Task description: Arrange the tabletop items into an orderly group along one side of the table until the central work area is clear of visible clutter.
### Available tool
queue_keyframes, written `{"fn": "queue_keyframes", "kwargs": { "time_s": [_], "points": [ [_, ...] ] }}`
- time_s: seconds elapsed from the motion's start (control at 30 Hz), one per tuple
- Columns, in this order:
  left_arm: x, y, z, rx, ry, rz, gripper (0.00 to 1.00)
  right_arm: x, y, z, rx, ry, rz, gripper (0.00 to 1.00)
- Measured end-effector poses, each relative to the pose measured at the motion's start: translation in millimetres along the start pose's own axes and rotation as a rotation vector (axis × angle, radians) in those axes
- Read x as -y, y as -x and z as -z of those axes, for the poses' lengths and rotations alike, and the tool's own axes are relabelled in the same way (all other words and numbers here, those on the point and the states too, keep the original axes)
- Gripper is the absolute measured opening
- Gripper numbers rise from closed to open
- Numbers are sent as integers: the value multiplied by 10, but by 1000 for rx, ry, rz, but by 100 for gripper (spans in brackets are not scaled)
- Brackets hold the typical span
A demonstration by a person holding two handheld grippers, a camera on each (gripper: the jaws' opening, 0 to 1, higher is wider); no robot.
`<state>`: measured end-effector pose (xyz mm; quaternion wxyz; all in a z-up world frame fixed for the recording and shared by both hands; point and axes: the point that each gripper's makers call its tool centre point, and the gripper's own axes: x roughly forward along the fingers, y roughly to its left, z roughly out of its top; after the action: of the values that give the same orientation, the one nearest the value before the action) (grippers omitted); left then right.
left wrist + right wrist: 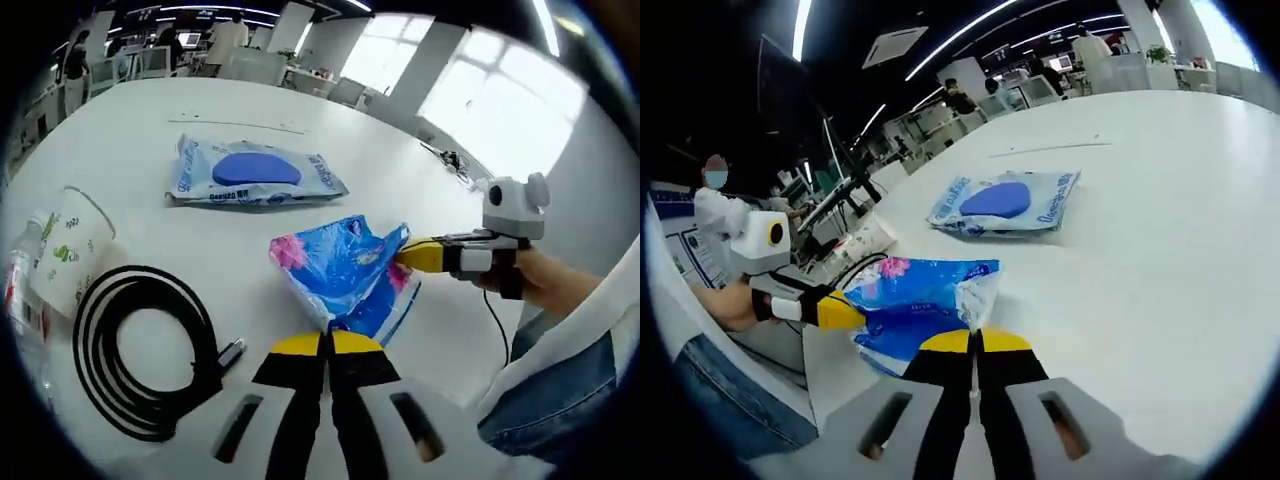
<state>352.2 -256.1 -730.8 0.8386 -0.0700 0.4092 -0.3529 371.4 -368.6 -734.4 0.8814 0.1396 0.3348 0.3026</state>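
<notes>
A: Left gripper view, please.

B: Wide white table [150,130]. Blue and pink crinkled packet [345,275] lying near the table's close edge. Left gripper [326,341] rising from the bottom, yellow tips pressed together, clamped on the packet's near edge. Right gripper [405,255] reaching in from the right, yellow tip pinching the packet's far corner, held by a hand [535,280] in a pale sleeve.

A: Anything else on the table there?

B: Beyond the packet, well apart from it, a flat wet-wipes pack [252,175] with a dark blue oval lid. Off to the left, a coiled black cable [140,350] with its plug end lying beside the coil. Next to the coil, a clear plastic cup [72,245] with green print, tilted, and just beside that a clear bottle [20,265] at the table's edge.

A: And the right gripper view?

B: Same packet [915,300], seen from the other side. Right gripper [975,340] at the bottom, tips closed on the packet's edge. Left gripper [845,310] coming in from the left, gripping the opposite end. Wet-wipes pack [1005,203] farther back on the table [1160,220]. Cable, cup and bottle not clearly made out from this side. Background here: dark ceiling with strip lights, desks, and people standing far off.
</notes>
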Motion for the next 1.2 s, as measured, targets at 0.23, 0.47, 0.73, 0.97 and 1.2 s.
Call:
{"fn": "queue_keyframes", "kwargs": {
  "time_s": [0.23,0.47,0.73,0.97,1.2],
  "points": [
    [142,-165,-256,-7,-66,47,0,209,174,-158,40,-34,45,0],
    [303,-367,-501,-25,-146,95,0,445,327,-308,73,-61,90,0],
    [445,-636,-833,-37,-208,137,0,746,493,-512,117,-86,154,0],
    [566,-855,-1076,-34,-203,162,0,991,616,-662,141,-107,201,0],
    [730,-1090,-1354,-40,-262,176,0,1263,778,-867,173,-129,250,0]
  ]
}}
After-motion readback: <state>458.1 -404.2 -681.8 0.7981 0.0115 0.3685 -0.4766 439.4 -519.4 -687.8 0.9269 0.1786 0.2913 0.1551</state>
